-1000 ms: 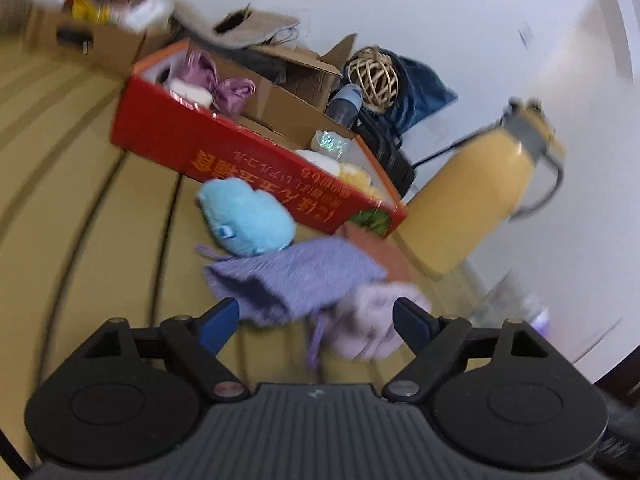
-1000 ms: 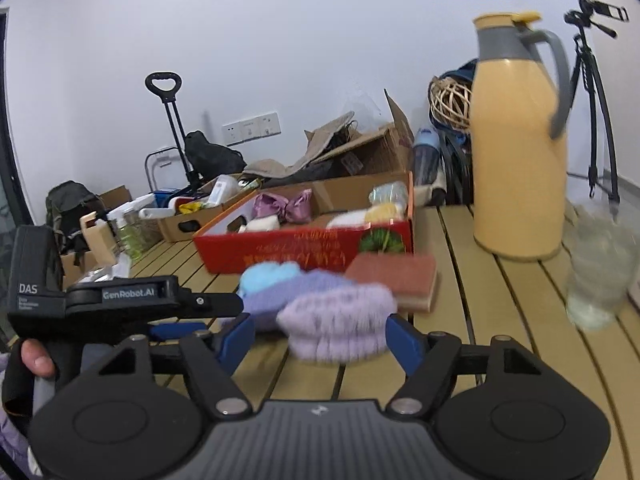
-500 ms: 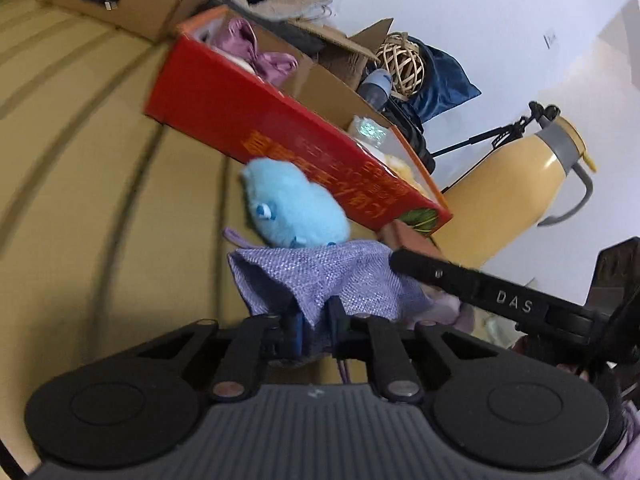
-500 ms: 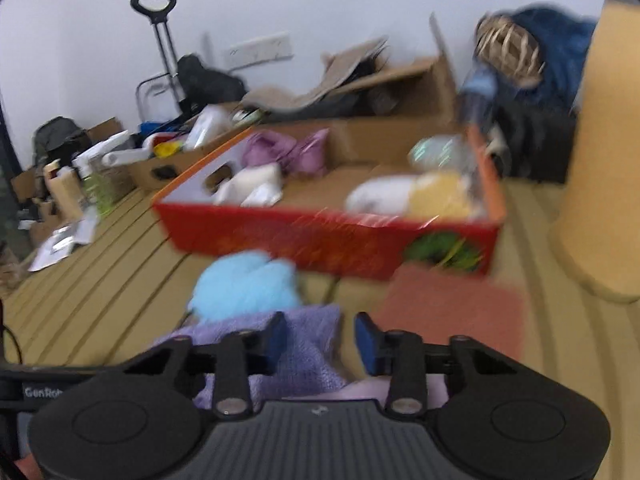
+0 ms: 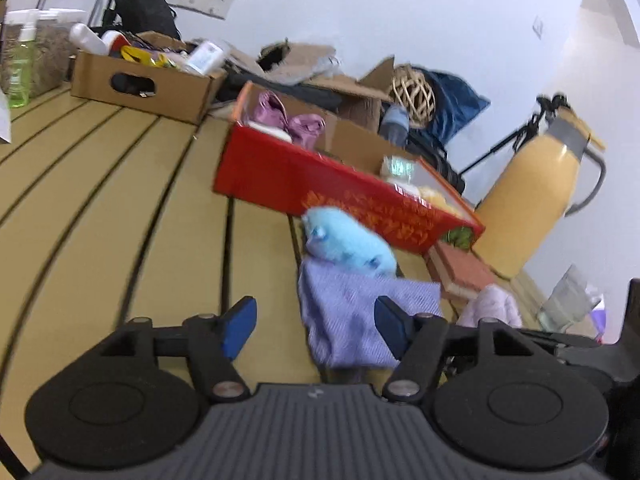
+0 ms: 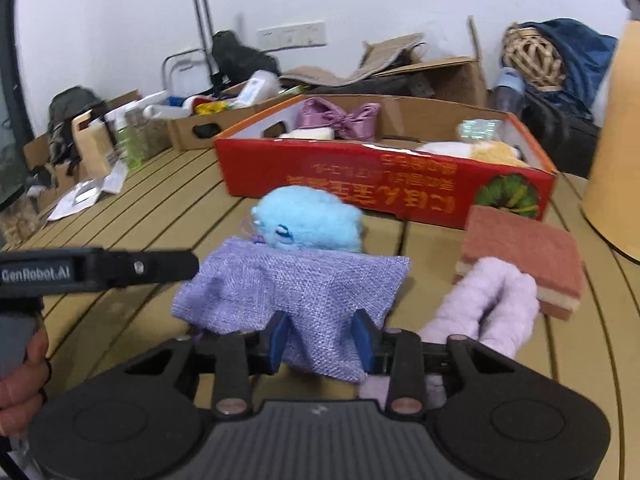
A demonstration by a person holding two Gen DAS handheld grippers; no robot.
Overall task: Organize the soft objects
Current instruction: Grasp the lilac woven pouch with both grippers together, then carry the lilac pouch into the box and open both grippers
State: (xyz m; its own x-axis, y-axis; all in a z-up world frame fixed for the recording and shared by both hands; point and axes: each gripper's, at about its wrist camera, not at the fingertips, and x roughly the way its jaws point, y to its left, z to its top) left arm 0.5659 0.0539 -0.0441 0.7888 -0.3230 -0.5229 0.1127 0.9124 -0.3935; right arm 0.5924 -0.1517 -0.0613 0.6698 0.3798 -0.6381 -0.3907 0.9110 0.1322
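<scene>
A purple woven pouch (image 6: 292,284) lies on the wooden table in front of a blue plush toy (image 6: 308,218). My right gripper (image 6: 320,338) is closed around the pouch's near edge. My left gripper (image 5: 316,326) is open; the pouch (image 5: 360,312) lies by its right finger. A pink fuzzy cloth (image 6: 484,304) and a red sponge (image 6: 524,256) lie to the right. The red box (image 6: 380,176) behind holds a purple bow (image 6: 340,118) and other soft items.
A yellow thermos (image 5: 532,192) stands to the right with a glass (image 5: 568,300) nearby. A brown cardboard box (image 5: 140,80) of bottles sits at the far left. More boxes, a rattan ball (image 5: 412,92) and bags crowd the back.
My left gripper let go of the pouch, opened and drew back to the left. My right gripper moved in and closed on the pouch's near edge.
</scene>
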